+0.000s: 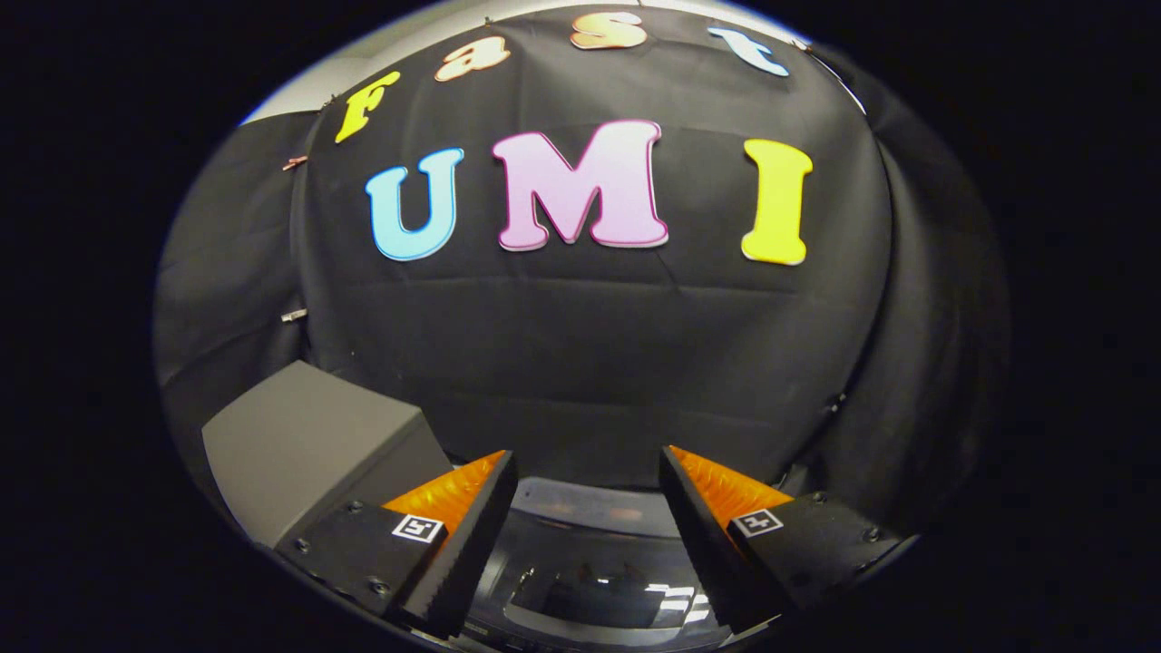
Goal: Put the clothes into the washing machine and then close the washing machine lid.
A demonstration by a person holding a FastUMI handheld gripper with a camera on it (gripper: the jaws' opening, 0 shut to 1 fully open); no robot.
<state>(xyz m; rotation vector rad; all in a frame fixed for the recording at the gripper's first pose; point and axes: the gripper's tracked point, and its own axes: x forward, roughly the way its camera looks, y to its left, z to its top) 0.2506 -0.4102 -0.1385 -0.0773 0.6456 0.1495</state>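
Washing machine lid [590, 571], dark and glossy, sits right below and between your gripper [588, 490] fingers, its curved back rim just ahead of the tips. Your fingers are spread wide apart with nothing held. You're pointing level at the black cloth wall [590, 363], so there's open space ahead. Watch the grey box [299, 444] close beside your left finger.

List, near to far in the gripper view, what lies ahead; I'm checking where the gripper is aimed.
Open hand-held gripper fingers, holding nothing → glossy dark washing machine lid between them → black cloth wall beyond.
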